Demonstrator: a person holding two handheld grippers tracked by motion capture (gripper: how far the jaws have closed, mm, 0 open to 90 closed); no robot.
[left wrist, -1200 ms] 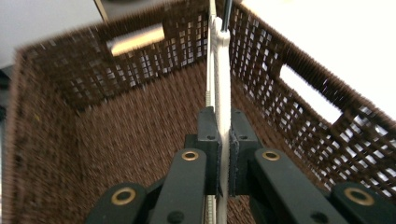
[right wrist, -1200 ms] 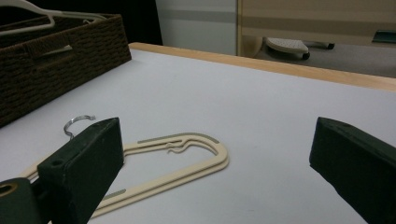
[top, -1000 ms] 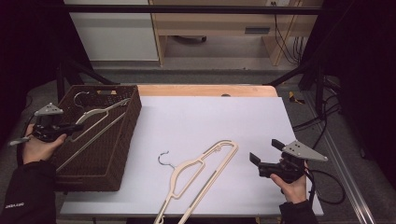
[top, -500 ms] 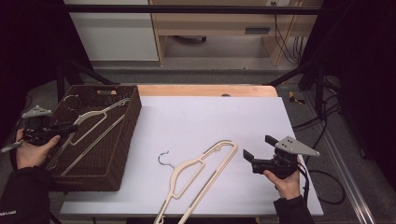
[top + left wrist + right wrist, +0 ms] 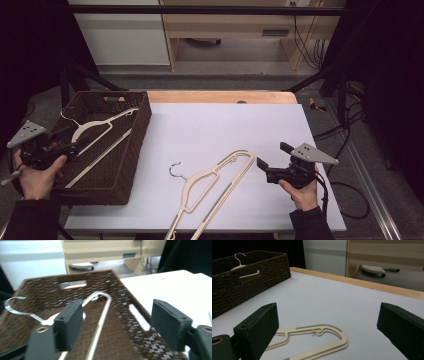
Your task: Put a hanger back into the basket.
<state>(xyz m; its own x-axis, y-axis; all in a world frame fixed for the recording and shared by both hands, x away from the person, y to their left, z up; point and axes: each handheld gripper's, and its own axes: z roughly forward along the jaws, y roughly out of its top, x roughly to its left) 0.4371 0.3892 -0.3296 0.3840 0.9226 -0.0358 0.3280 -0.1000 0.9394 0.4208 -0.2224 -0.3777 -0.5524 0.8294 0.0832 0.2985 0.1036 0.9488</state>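
A cream hanger (image 5: 102, 129) with a metal hook lies inside the brown wicker basket (image 5: 131, 165) at the table's left. My left gripper (image 5: 74, 141) hovers at the basket's left rim, and its jaws have just been opening. In the left gripper view the left gripper (image 5: 117, 325) stands open, with the hanger (image 5: 100, 322) lying in the basket (image 5: 50, 287) beyond the pads, untouched. A second cream hanger (image 5: 215, 182) lies flat on the white table. My right gripper (image 5: 272, 156) is open just right of it. In the right gripper view the right gripper (image 5: 327, 330) frames that hanger (image 5: 319, 340).
The white table top (image 5: 225, 125) has a wooden far edge (image 5: 220, 96). The right gripper view shows the basket (image 5: 249, 287) at the far left with its hanger's hook (image 5: 239, 257) sticking up. Beyond the table stand a wooden desk and cables on the floor.
My left gripper has opened, let go of the hanger in the basket and drawn back to the left. That hanger now rests in the basket. The right hand has barely moved.
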